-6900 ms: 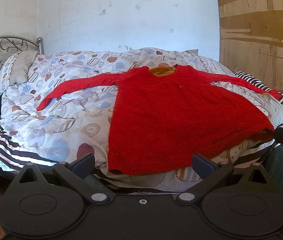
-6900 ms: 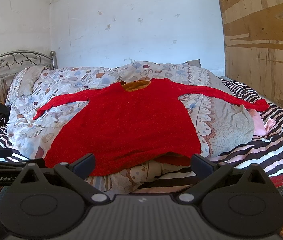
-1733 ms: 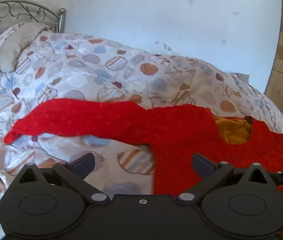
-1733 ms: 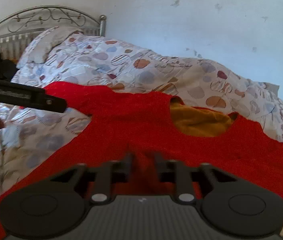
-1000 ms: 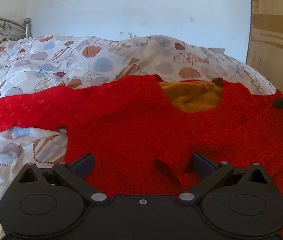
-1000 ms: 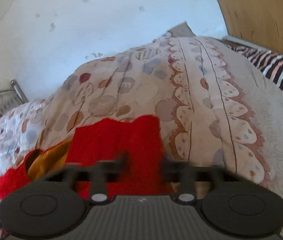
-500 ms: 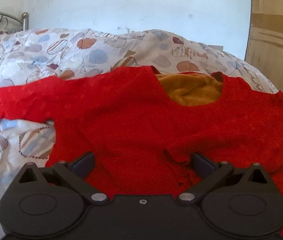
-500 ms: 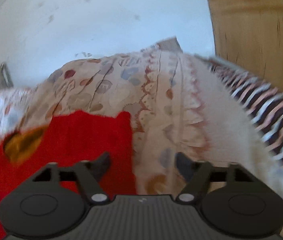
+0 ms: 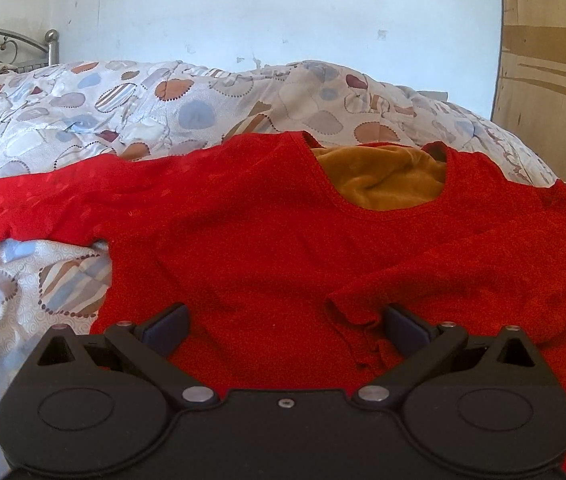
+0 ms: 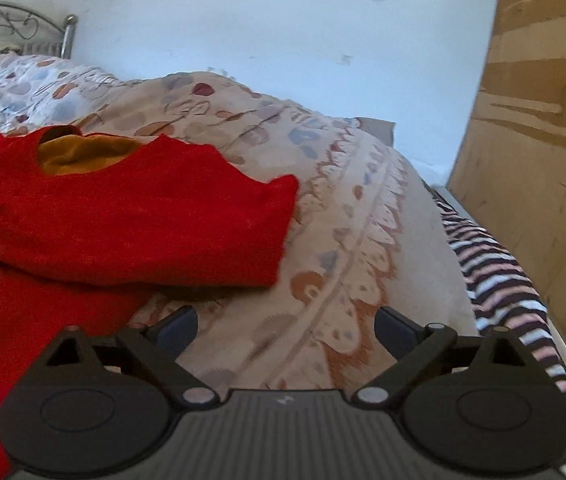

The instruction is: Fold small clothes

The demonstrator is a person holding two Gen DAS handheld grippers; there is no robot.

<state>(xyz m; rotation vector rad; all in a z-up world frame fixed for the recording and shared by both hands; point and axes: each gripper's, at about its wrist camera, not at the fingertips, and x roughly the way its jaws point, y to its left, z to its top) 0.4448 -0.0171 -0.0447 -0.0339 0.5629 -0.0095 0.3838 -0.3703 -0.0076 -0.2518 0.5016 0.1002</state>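
Seeing red top (image 9: 267, 240) spread on quilt (image 9: 131, 108), one sleeve (image 10: 171, 224) folded across its front. Our left gripper (image 9: 285, 322) wide over top, gripping nothing. Our right gripper (image 10: 285, 326) just opened wide, empty, above quilt beside fold.

Red garment (image 9: 267, 240) with mustard lining (image 9: 383, 180) — quilt (image 9: 143, 96) spotted blue and brown, sheet (image 10: 499, 276) striped.

The red garment (image 9: 267, 240) runs off the left wrist view at nine o'clock, its left sleeve end cut off; its hem hides beneath the left gripper (image 9: 283, 320); the striped sheet (image 10: 499, 276) is smeared by blur at four o'clock.
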